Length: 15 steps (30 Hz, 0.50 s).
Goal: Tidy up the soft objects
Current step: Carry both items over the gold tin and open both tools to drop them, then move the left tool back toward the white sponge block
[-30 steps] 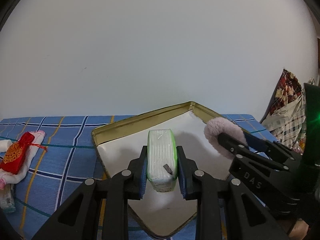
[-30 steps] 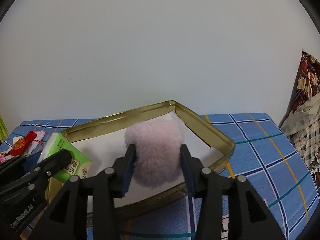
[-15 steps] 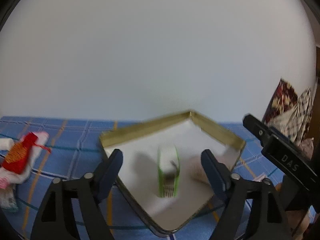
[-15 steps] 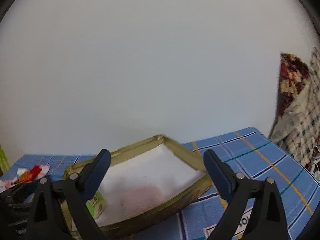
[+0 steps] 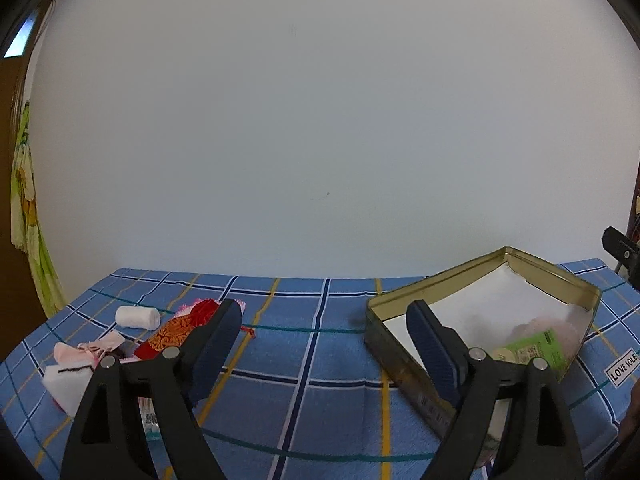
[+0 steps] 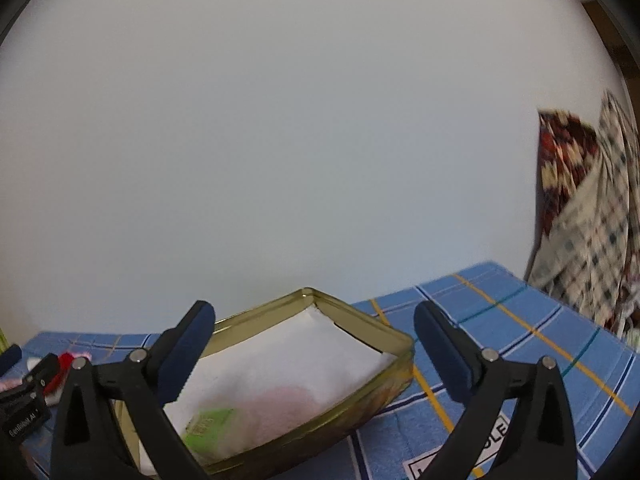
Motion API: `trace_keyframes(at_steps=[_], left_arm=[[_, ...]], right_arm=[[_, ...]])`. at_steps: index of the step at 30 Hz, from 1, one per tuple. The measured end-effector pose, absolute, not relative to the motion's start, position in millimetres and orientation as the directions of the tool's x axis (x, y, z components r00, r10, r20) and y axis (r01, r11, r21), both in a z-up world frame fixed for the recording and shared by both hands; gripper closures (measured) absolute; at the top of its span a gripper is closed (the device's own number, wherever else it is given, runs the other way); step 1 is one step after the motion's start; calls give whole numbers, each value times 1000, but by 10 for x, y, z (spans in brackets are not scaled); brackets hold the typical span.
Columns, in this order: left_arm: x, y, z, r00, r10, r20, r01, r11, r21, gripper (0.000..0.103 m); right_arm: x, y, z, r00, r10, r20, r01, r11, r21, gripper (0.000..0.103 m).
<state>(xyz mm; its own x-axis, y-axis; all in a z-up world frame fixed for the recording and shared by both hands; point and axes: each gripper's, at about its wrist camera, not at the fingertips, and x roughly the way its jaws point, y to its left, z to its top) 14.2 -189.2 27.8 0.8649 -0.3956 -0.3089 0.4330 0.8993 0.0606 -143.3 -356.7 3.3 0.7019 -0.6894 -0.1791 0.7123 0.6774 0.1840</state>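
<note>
Both grippers, left gripper [image 5: 324,332] and right gripper [image 6: 314,334], gape wide, empty; red pouch [image 5: 180,330] at 9 o'clock looks light, squashy: pinch mid-body.

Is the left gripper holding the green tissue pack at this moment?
No: the left gripper is open with nothing between its fingers, and the green tissue pack lies inside the gold tin.

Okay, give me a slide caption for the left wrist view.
Open left gripper over blue plaid cloth, red pouch at left, gold tin holding the green tissue pack at right.
</note>
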Motion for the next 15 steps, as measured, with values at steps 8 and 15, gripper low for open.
trace_keyframes(at_steps=[8, 15], left_arm=[[70, -1783, 210, 880, -367, -300, 409, 908, 90, 17], [113, -1633, 175, 880, -348, -323, 392, 917, 78, 17]], right_arm=[[-1368, -3362, 3, 694, -708, -129, 720, 684, 116, 1], [-1352, -3334, -52, 688, -712, -139, 726, 673, 143, 1]])
